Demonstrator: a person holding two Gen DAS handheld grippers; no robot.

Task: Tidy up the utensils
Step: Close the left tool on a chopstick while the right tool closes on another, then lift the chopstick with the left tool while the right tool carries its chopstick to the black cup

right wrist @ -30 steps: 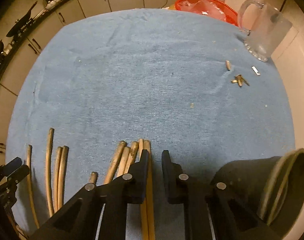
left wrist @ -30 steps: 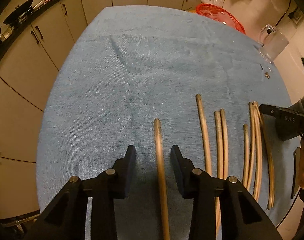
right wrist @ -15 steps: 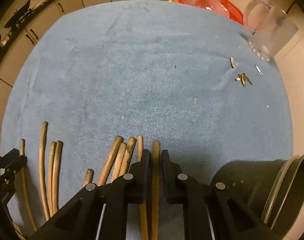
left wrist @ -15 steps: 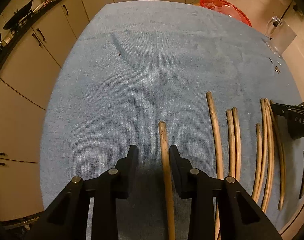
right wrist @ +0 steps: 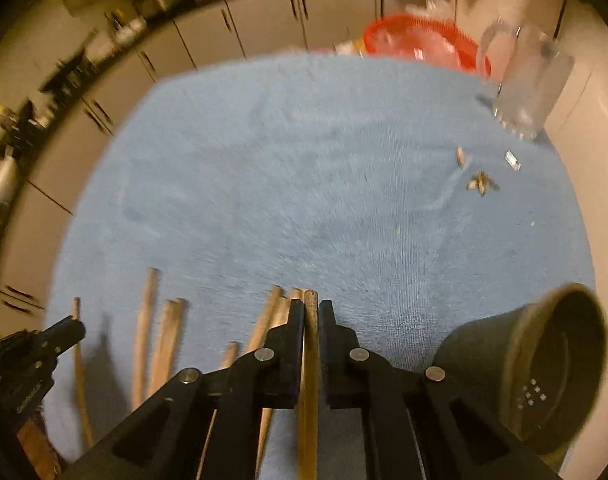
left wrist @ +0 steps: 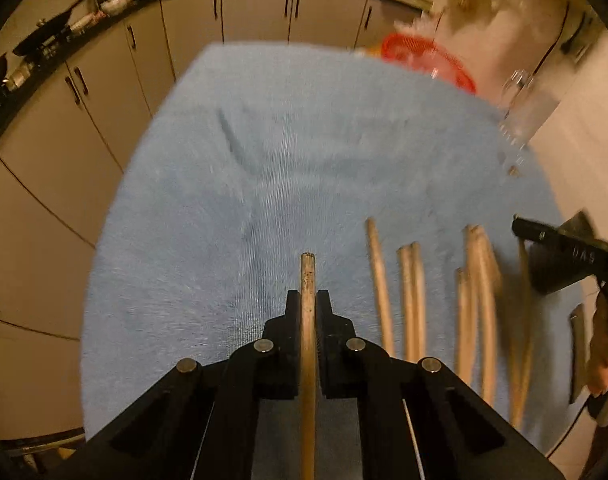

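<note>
Several wooden chopsticks (left wrist: 412, 292) lie side by side on the blue towel (left wrist: 304, 152). My left gripper (left wrist: 307, 300) is shut on one chopstick (left wrist: 307, 276), lifted off the towel, left of the row. My right gripper (right wrist: 311, 310) is shut on another chopstick (right wrist: 310, 344), above the right end of the row (right wrist: 160, 340). A dark holder cup (right wrist: 544, 372) lies on its side, mouth toward me, to the right of my right gripper. My right gripper also shows in the left wrist view (left wrist: 560, 252), and my left gripper shows in the right wrist view (right wrist: 36, 348).
A red basket (right wrist: 420, 40) and a clear glass mug (right wrist: 528, 80) stand at the far right edge. Small scraps (right wrist: 480, 182) lie near the mug. Cabinets (left wrist: 144, 64) run behind and left of the table.
Both grippers have closed on a chopstick each and lifted; the views have risen and tilted up from the towel, with motion blur.
</note>
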